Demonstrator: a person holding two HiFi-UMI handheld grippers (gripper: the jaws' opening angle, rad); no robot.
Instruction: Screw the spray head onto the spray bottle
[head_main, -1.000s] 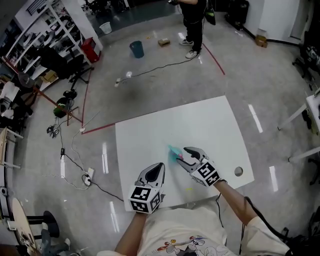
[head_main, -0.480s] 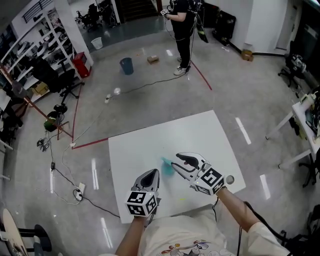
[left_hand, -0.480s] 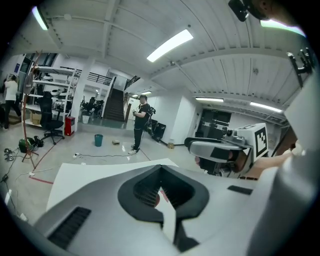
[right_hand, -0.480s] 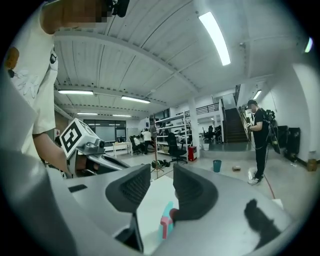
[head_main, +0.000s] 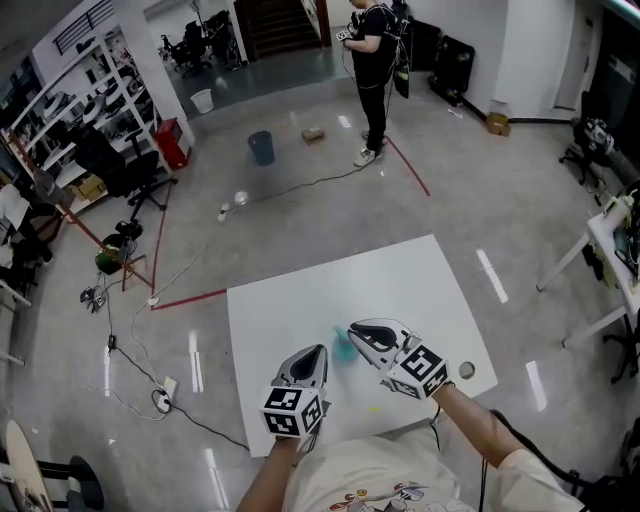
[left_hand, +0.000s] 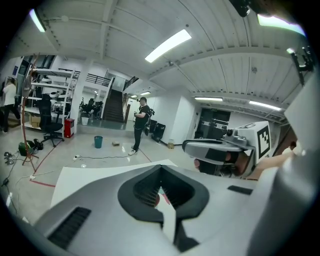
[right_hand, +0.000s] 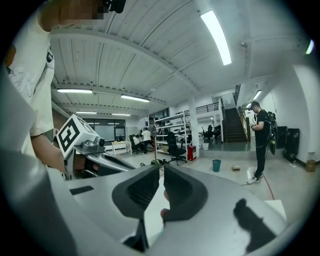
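Head view, looking down: the person's left claw has its jaws pressed together. The right claw has just been closing; a thin slit remains, with a small reddish bit low inside it. A blurred teal plastic spray part shows just beyond the right claw's tip, between both claws, above the white rectangular table.

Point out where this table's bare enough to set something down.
Bare: the table's far half, down to the teal thing, and the right strip round the hole. Crowded: the near edge, with left tongs, right tongs and that thing.
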